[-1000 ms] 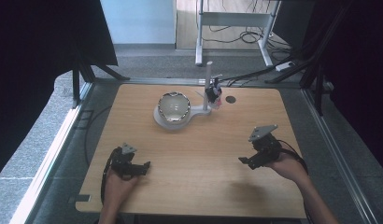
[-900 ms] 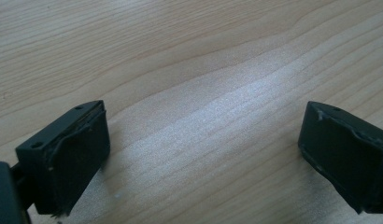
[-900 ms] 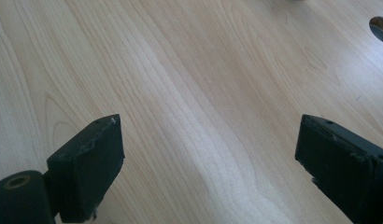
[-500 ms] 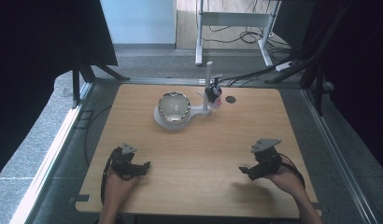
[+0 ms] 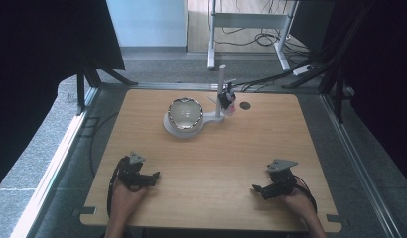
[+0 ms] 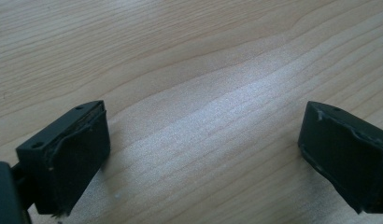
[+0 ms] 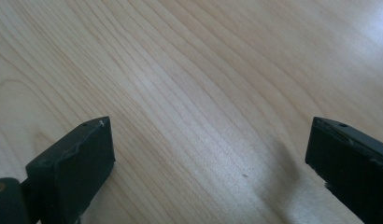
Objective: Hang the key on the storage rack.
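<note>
Down came the right gripper (image 5: 258, 188) since the earlier frames, dropping from up by the right edge of the wooden table (image 5: 201, 198) to a spot close to the near edge, and its jaws had just been opening as it sank, with nothing between them. In the right gripper view (image 7: 208, 158) the two black pads stood wide apart with bare wood grain between them, so that grip was fully released. Over on the other side, the left gripper (image 5: 151, 177) had kept its place near the front left corner, a hand wrapped around its body. The left gripper view (image 6: 203, 149) told the same story: pads spread wide, only tabletop in the gap, nothing grasped.

Both grippers pointed inward toward the middle of the table, well apart from each other, each with a grey three-cornered plate on top and a dark cable looping back toward the person's wrist.

Far from both hands, toward the back of the table, sat a shiny metal bowl (image 5: 184, 113) on a white base (image 5: 211, 120), with a thin white upright post (image 5: 222, 82) beside it carrying a small dark fixture (image 5: 226, 99). Just right of that, a small dark round disc (image 5: 245, 105) lay flat on the wood.
</note>
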`<state>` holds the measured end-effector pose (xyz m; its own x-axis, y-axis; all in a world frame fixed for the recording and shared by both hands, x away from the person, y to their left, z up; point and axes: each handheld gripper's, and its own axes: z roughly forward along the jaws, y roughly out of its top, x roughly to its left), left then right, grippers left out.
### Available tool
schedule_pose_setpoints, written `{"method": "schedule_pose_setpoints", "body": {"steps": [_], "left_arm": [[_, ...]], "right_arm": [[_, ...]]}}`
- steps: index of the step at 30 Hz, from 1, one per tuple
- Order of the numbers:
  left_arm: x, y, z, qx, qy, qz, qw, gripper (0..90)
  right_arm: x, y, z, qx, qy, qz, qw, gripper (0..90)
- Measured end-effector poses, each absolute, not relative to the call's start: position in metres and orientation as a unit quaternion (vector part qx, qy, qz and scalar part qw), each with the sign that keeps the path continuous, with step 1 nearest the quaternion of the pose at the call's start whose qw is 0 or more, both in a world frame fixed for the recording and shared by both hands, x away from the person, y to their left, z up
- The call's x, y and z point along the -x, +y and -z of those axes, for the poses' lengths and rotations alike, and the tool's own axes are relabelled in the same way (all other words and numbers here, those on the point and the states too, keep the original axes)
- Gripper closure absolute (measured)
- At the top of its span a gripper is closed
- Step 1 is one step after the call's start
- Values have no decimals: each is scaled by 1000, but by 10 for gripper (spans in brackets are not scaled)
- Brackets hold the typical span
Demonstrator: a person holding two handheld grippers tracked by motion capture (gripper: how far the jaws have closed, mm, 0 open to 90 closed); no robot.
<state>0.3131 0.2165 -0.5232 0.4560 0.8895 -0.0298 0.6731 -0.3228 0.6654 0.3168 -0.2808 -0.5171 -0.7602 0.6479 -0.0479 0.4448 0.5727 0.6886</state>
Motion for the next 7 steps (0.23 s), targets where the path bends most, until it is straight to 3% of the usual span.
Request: {"method": "schedule_pose_setpoints", "body": {"steps": [7], "left_arm": [[-313,216,523,-795,491,-174,311,24]], "right_arm": [[-317,-283,521,-332,865,-351,134,0]]}}
